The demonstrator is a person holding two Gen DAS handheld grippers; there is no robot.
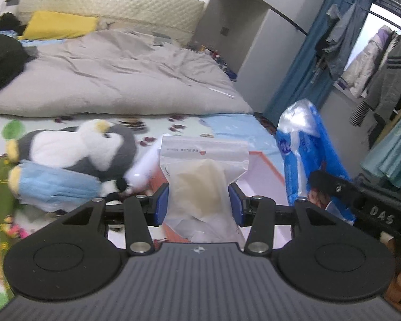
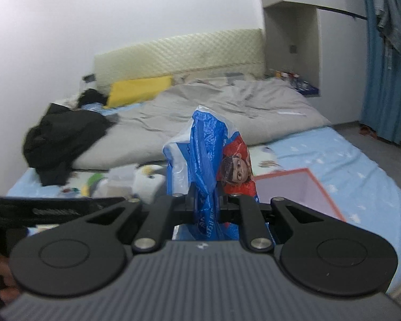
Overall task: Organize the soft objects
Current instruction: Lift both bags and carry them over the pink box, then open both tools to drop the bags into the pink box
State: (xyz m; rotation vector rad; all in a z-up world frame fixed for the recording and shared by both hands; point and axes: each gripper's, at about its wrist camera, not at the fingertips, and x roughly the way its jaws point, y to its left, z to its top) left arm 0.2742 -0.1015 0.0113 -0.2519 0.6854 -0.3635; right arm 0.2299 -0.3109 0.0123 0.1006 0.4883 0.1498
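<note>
My left gripper (image 1: 198,203) is shut on a clear zip bag (image 1: 201,176) with something soft and beige inside, held up above the bed. The blue pads (image 1: 161,203) press its two sides. My right gripper (image 2: 206,200) is shut on a crumpled blue and white plastic pack (image 2: 203,155) with a red cartoon print; the same blue pack (image 1: 304,155) shows at the right of the left wrist view. An open pink box with an orange rim (image 2: 299,190) lies on the bed below both. A penguin plush (image 1: 80,149) and a light blue fabric roll (image 1: 58,187) lie to the left.
A grey duvet (image 1: 120,75) covers the far half of the bed, with a yellow pillow (image 1: 58,25) and dark clothes (image 2: 61,139) near the headboard. A white roll (image 2: 147,182) lies on the sheet. Blue curtains (image 1: 302,67) and hanging clothes (image 1: 366,61) stand to the right.
</note>
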